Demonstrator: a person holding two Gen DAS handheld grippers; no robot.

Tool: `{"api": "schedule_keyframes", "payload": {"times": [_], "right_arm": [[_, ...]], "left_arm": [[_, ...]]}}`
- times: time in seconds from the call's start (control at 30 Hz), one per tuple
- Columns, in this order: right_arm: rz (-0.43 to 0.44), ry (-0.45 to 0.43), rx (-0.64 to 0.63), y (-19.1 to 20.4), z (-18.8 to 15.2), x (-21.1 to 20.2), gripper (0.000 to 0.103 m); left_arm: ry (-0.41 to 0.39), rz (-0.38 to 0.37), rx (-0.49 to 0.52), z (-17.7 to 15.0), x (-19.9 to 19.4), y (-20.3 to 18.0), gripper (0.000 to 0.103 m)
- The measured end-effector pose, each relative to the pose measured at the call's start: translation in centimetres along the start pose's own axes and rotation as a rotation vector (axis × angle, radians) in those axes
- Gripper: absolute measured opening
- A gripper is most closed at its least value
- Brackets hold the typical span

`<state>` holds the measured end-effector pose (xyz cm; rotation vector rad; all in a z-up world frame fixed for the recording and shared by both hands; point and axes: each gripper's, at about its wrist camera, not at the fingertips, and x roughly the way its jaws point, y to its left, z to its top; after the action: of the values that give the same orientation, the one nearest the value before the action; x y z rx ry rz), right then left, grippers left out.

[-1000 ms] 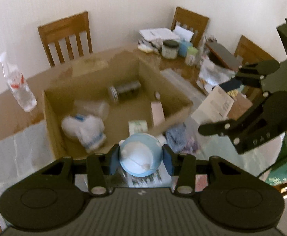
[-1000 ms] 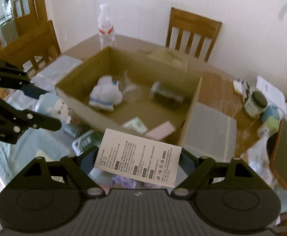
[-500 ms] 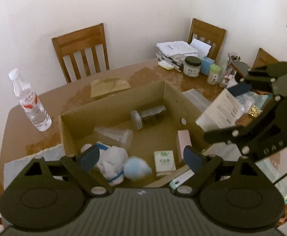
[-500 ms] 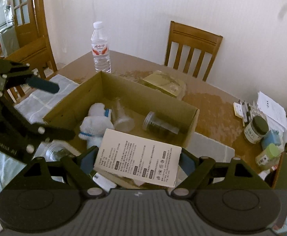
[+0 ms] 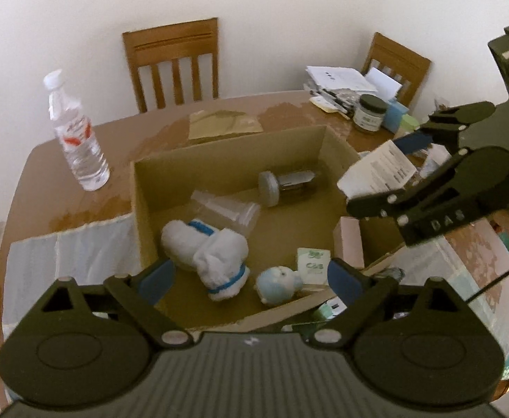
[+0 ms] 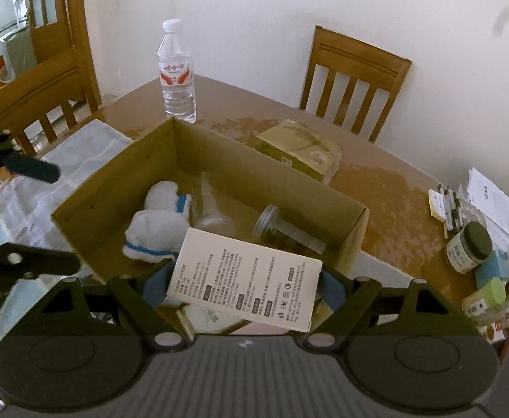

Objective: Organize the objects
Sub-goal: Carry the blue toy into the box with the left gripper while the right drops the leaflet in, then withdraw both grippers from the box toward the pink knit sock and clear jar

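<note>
Left wrist: left tongs [image 5: 251, 275] opening, nothing between; blue-white plush [image 5: 278, 283] already in cardboard box [image 5: 226, 146]. Right wrist: right tongs [image 6: 244, 284] clamp white printed box [image 6: 247, 278] over the cardboard box, not yet dropped; table clutter remains.

The right tool [image 6: 242, 285] grips a white printed box [image 6: 247, 284] by its two ends, above the near edge of an open cardboard box [image 6: 345, 209] on the table [image 6: 393, 191]. Inside lie a white plush toy [image 6: 156, 226], a clear cup [image 6: 209, 212] and a jar [image 6: 289, 235]. A water bottle [image 6: 177, 73] stands behind the carton.
</note>
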<state>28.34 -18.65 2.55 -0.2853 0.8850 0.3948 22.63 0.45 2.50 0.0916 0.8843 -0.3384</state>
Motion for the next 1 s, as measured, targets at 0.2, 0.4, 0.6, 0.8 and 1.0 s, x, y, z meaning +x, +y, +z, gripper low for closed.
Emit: {"api": "schedule_keyframes", "payload": {"times": [0.2, 0.4, 0.6, 0.8, 1.0], "right_arm": [[-0.016, -0.018, -0.009, -0.6, 1.6, 1.6, 0.092], [-0.043, -0.022, -0.019, -0.4, 2.0, 2.1, 0.103], [-0.054, -0.022, -0.015, 0.2, 1.6, 0.8, 0.103], [-0.062, -0.041, 0.017, 1.4, -0.7, -1.2, 0.103], [-0.064, -0.049, 0.075, 3.3, -4.7, -3.0, 0.103]], "left_arm": [[0.010, 0.037, -0.006, -1.1, -0.5, 0.4, 0.099], [0.021, 0.056, 0.007, -2.2, -1.0, 0.0, 0.099], [0.010, 0.100, -0.029, -3.0, -2.0, -0.1, 0.101], [-0.028, 0.126, -0.047, -5.4, -2.5, -0.1, 0.102], [-0.005, 0.128, -0.068, -8.9, -2.1, -0.7, 0.102]]}}
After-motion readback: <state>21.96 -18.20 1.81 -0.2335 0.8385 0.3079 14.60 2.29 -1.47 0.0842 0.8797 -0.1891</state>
